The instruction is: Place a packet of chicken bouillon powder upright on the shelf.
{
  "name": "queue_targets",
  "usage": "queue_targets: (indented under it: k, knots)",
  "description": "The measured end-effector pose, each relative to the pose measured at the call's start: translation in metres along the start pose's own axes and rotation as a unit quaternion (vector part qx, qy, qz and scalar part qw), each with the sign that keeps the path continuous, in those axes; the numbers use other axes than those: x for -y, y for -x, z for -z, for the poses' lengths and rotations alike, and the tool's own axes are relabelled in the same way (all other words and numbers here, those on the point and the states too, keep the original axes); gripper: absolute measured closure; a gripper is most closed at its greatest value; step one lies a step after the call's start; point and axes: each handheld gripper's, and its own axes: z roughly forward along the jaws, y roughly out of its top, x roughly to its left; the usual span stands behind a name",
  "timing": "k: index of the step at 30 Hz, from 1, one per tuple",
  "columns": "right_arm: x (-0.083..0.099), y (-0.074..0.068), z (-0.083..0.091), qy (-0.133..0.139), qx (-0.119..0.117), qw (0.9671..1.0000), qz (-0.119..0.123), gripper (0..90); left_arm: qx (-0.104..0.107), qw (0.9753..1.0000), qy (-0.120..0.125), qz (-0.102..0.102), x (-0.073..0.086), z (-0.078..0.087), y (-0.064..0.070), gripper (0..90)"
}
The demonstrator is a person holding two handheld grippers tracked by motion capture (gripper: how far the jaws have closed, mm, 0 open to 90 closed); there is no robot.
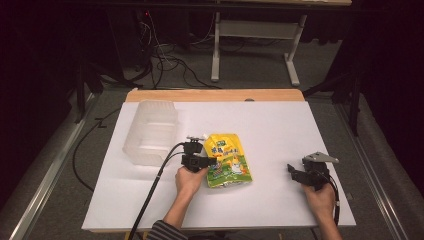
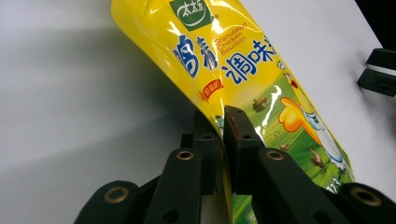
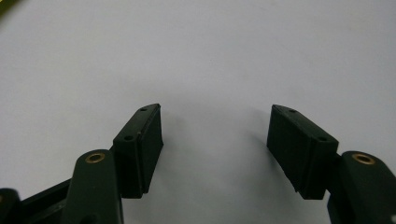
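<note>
Black jaws of the left gripper (image 2: 223, 122) in the foreground of the left gripper view, clamped on the near left edge of a yellow bouillon pouch (image 2: 243, 74), foil pinched thin between the pads. Pouch flat on the white table (image 1: 280, 125), just right of the clear plastic bin (image 1: 151, 131), its far end pointing toward the wooden back edge. Right gripper (image 1: 294, 172) well to the right of the pouch, jaws spread wide over bare tabletop, holding nothing.

Likely step: lifting the pouch for a move into the bin. Best done with a firm pinch well inside the seam, since slick foil may slide; a slow rise to keep the loose contents from swinging; then a carry left over the bin's rim before release.

Left gripper view: printed label, cartoon duck, and exact bite of the pads, all too small to read from above. High view: bin, both hands (image 1: 189, 180), and the gap between pouch and bin. Right gripper view: open pads (image 3: 145, 140) above plain white surface, a sliver of yellow at the top left corner.
</note>
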Motion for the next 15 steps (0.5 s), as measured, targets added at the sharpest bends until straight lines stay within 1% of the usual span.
queue_targets:
  k: [3, 4, 7, 8, 12, 13, 15]
  knots:
    - [0.0, 0.0, 0.0, 0.0, 0.0, 1.0, 0.0, 36.0, 0.002, 1.0, -0.001, -0.004, 0.0002, 0.0004, 0.0, 86.7]
    - [0.0, -0.0001, 0.0, 0.0, 0.0, 1.0, 0.001, 35.9, 0.003, 1.0, 0.005, -0.004, 0.0006, -0.0001, 0.0011, 87.5]
    - [0.0, 0.0, 0.0, 0.0, 0.0, 1.0, 0.001, 35.9, 0.003, 1.0, 0.006, -0.006, 0.0008, 0.0, 0.0012, 88.1]
    - [0.0, -0.0001, 0.0, 0.0, 0.0, 1.0, 0.001, 35.9, 0.004, 0.9999, 0.004, -0.012, 0.0009, 0.0007, 0.0012, 88.6]
    - [0.0, -0.0001, 0.0, 0.0, 0.0, 1.0, 0.0, 36.0, 0.003, 0.9998, 0.011, -0.018, 0.0017, 0.001, 0.0031, 89.4]
    - [0.0, 0.0, 0.0, 0.0, 0.0, 1.0, 0.001, 36.0, 0.002, 0.9997, 0.009, -0.022, 0.0018, 0.0014, 0.0031, 89.6]
    - [0.0, 0.0, 0.0, 0.0, 0.0, 1.0, 0.001, 36.0, 0.002, 0.9997, 0.009, -0.024, 0.0019, 0.0018, 0.0035, 89.9]
